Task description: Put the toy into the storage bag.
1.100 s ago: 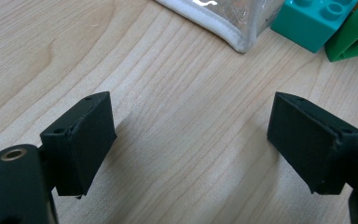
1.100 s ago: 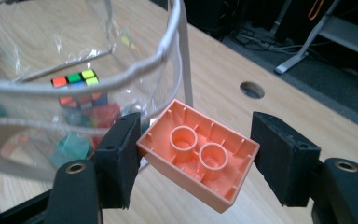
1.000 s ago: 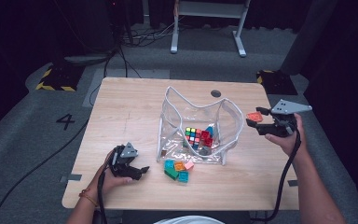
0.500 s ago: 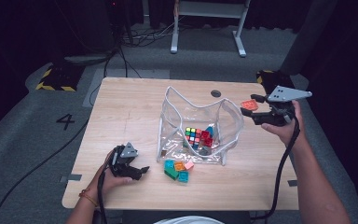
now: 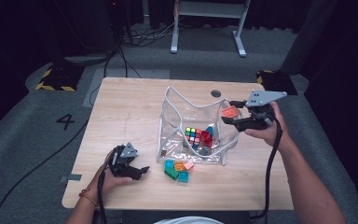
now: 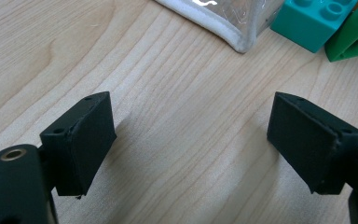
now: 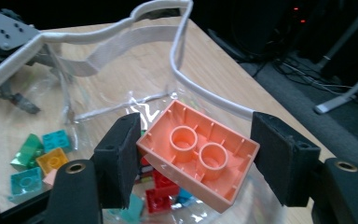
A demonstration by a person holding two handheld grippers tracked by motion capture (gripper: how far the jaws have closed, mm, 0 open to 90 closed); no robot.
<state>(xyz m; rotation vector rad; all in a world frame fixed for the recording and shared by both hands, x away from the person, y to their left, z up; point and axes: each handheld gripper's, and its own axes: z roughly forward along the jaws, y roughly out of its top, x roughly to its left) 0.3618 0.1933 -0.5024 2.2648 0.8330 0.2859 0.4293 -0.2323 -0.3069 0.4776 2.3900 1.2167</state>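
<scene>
My right gripper [image 5: 229, 112] [image 7: 196, 154] is shut on an orange brick [image 7: 199, 153] [image 5: 230, 112], hollow underside toward the camera, held over the right rim of the clear plastic bag [image 5: 196, 126] [image 7: 121, 37]. Inside the bag lie a colour cube [image 5: 193, 136] and red bricks [image 5: 207, 138] [image 7: 161, 191]. My left gripper [image 5: 141, 170] [image 6: 191, 140] rests on the table [image 5: 130, 107] at the front left, open, with bare wood between its pads. Teal and green bricks [image 6: 317, 21] lie just beyond it, next to the bag's corner [image 6: 242, 39].
A small pile of loose bricks [image 5: 178, 169] in teal, green, yellow and pink lies in front of the bag. A dark round grommet [image 5: 216, 93] sits in the table behind the bag. Cables trail on the floor at the left and back.
My right gripper has carried the orange brick up and leftward, from beside the bag to above its right rim. The left gripper has stayed where it was.
</scene>
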